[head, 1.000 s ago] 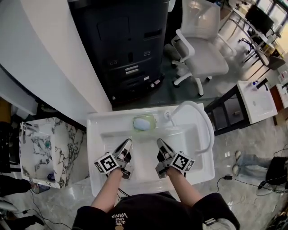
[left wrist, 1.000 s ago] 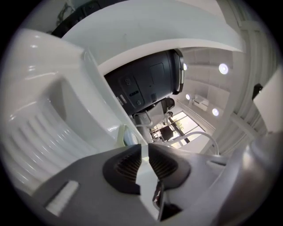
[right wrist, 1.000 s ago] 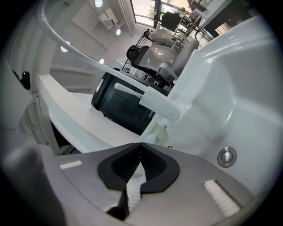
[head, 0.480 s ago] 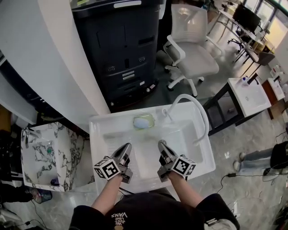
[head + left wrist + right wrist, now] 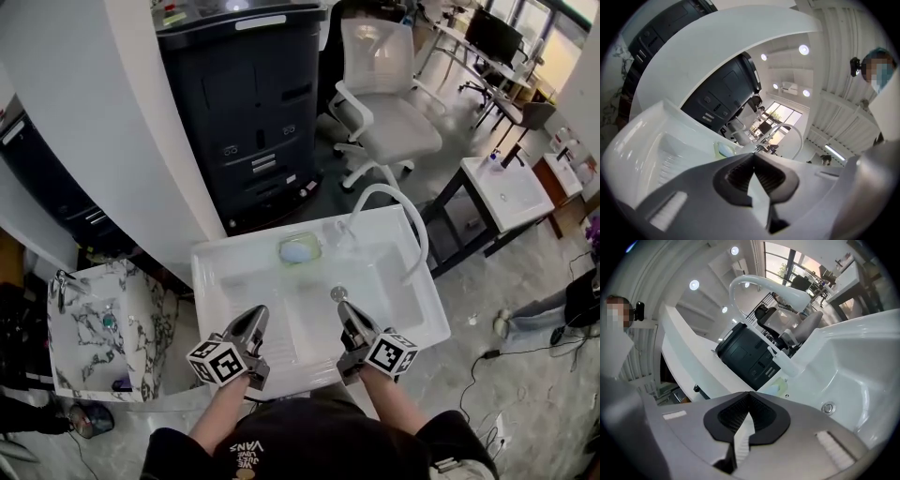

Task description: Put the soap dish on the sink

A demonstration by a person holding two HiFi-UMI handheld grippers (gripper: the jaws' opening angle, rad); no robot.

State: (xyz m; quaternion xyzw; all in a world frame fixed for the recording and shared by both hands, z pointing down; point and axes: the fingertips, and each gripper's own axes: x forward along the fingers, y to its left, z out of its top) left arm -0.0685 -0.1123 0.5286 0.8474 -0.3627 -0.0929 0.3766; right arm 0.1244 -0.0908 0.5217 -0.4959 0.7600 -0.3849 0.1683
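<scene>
The pale green soap dish (image 5: 300,249) with a light blue bar in it rests on the back ledge of the white sink (image 5: 216,267), just left of the curved white faucet (image 5: 384,199). It also shows in the left gripper view as the soap dish (image 5: 724,150) and in the right gripper view as the soap dish (image 5: 776,389). My left gripper (image 5: 259,312) hovers over the basin's near left part, well apart from the dish, shut and holding nothing. My right gripper (image 5: 344,306) hovers beside the drain (image 5: 339,293), also shut and holding nothing. Both point roughly level toward the back ledge.
A black cabinet (image 5: 253,112) stands behind the sink, with a white office chair (image 5: 384,103) to its right. A marble-patterned sink (image 5: 89,328) sits at the left. Another white sink on a dark frame (image 5: 506,192) is at the right.
Both grippers have drawn back from the basin's middle toward its near edge and risen. The soap dish has stayed on the back ledge.
</scene>
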